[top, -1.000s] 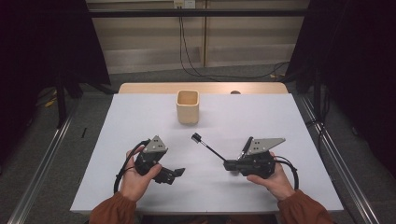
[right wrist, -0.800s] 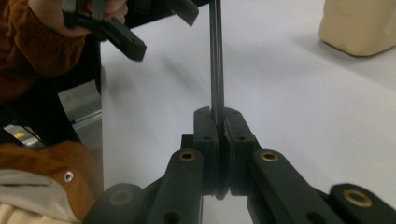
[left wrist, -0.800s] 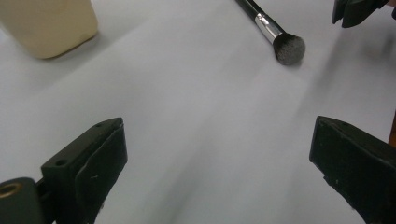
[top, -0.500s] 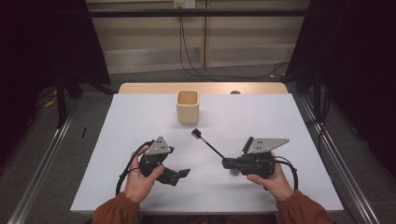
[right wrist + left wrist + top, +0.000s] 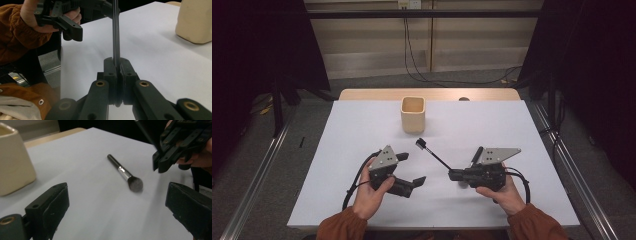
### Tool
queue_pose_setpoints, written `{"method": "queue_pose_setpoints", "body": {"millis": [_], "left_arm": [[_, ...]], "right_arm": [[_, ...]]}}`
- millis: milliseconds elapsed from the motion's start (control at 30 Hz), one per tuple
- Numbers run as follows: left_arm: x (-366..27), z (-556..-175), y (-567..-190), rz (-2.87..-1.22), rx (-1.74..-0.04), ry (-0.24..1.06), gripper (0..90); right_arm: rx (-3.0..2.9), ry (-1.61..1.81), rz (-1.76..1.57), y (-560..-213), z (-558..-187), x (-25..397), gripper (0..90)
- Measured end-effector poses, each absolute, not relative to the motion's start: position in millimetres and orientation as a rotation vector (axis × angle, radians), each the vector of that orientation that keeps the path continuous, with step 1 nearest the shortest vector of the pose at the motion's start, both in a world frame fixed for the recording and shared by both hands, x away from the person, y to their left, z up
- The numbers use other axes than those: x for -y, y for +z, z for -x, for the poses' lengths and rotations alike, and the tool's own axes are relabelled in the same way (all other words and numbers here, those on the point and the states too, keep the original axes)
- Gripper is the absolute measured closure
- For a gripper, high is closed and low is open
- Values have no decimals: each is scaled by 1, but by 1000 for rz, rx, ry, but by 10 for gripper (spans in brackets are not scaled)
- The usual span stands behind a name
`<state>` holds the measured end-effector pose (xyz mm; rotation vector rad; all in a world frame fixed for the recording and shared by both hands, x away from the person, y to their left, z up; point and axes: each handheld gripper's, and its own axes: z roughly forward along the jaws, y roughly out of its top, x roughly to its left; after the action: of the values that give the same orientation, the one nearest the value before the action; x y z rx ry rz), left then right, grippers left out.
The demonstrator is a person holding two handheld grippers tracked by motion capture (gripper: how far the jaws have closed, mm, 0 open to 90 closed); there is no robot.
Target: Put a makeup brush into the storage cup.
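brush (image 5: 432, 153): light, stiff stick, soft tip, best grabbed by the handle
right gripper (image 5: 456, 174): pinching its handle end
left gripper (image 5: 412, 169): spread, empty

- The worktop (image 5: 362, 130) has a white, matt, smooth surface, like paper or laminate; a pale wood-coloured strip (image 5: 427, 94) shows along its far edge.
- The cup (image 5: 413, 114) is cream-coloured, smooth and dull, with rounded corners; whether ceramic or plastic cannot be told.
- The brush (image 5: 125, 173) has a glossy black handle, a shiny silver metal ferrule and soft dark bristles.
- The left gripper (image 5: 404, 170) is matt black plastic with a slightly rough face, brass-coloured metal at a pivot, and a flat grey plate on top.
- The right gripper (image 5: 116, 72) is the same matt black plastic with brass-coloured pivots.
- The sleeve (image 5: 15, 37) is rust-orange ribbed corduroy cloth.
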<state>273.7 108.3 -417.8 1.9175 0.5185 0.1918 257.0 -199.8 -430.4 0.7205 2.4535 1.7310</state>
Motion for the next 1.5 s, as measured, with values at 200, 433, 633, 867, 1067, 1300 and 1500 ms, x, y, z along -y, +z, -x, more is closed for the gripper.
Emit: {"method": "queue_pose_setpoints", "body": {"millis": [200, 433, 633, 867, 1067, 1300, 1500], "left_arm": [[-95, -273, -416, -1894, -492, 159, 51], [-90, -275, -415, -1858, -475, 156, 40], [-80, -277, -411, -1852, -481, 177, 54], [-72, -280, -409, -1826, -488, 155, 123], [-72, -281, -407, -1802, -498, 173, 238], [-74, -282, -406, -1762, -520, 134, 350], [-75, -285, -405, -1736, -536, 84, 501]], "right_arm": [[-2446, 1726, -714, -429, -256, 200, 857], [-2443, 1725, -722, -429, -256, 202, 857], [-2441, 1720, -728, -429, -257, 202, 857], [-2445, 1712, -727, -430, -257, 202, 857], [-2450, 1714, -732, -431, -257, 201, 857], [-2462, 1709, -727, -434, -258, 198, 857], [-2456, 1711, -731, -433, -258, 198, 857]]}}
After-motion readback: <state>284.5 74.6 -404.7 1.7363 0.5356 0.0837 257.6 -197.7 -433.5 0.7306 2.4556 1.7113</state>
